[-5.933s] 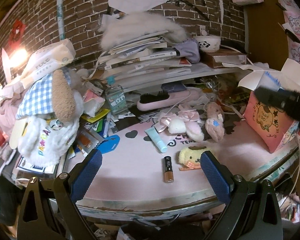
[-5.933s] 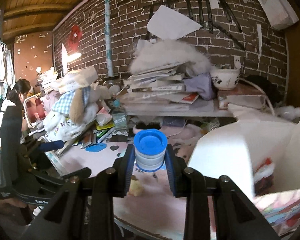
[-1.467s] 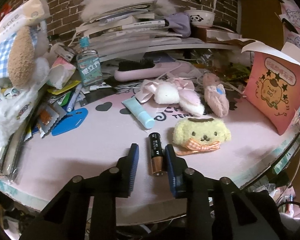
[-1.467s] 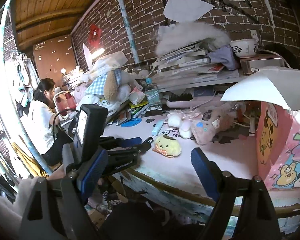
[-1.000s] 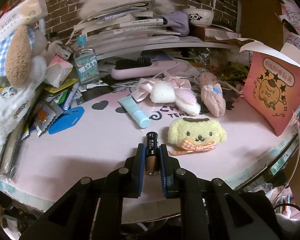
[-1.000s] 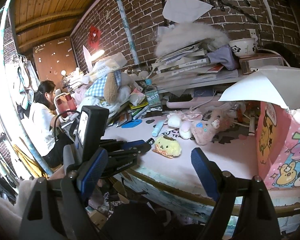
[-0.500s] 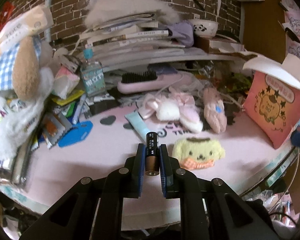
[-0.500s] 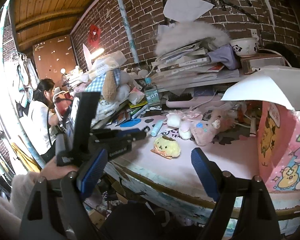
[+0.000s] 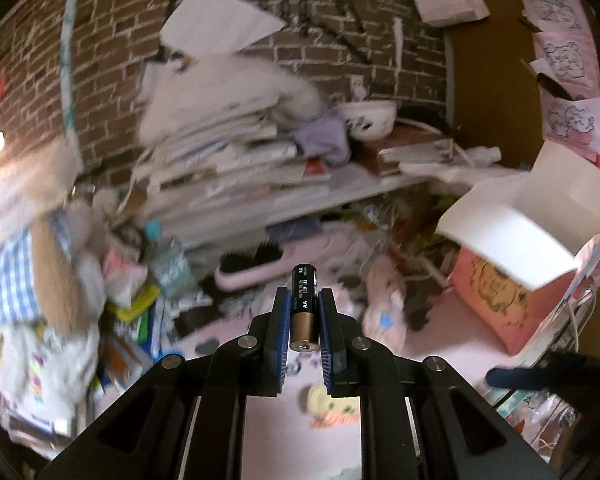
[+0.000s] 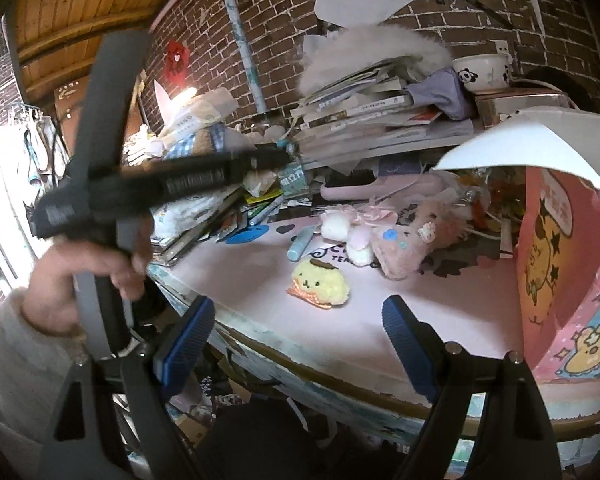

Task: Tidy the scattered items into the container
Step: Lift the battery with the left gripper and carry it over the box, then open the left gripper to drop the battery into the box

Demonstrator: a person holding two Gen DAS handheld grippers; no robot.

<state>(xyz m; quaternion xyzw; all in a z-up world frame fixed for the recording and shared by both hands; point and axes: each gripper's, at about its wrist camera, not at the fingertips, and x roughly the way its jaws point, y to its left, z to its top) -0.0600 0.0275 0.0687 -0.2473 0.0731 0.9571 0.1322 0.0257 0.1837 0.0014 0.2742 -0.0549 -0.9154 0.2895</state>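
An AA battery (image 9: 304, 307) sits clamped between the blue pads of the left gripper (image 9: 303, 320), copper end toward the camera and black end pointing away, held up in the air above the pink tabletop (image 10: 431, 304). The left wrist view is smeared with motion blur, so the step in hand looks like the carry: the battery is lifted clear of the table and on its way to the container. That container is the pink cartoon-printed box (image 9: 495, 296), which stands at the right end of the table with its white flaps (image 9: 511, 240) open; from the left wrist view it lies ahead and to the right of the battery, well apart from it.

The right gripper (image 10: 296, 336) hangs near the table's front edge with its jaws spread wide and nothing between them. In its view a hand (image 10: 96, 276) grips the left tool's handle up at the left.

Still loose on the table are a yellow dog plush (image 10: 319, 282), a light blue tube (image 10: 300, 244), a pink plush (image 10: 403, 244) and a white pom-pom bow (image 10: 347, 228).

The next move calls for swinging the battery rightward over the box's open top, clearing the raised flaps, then letting go so it drops inside.
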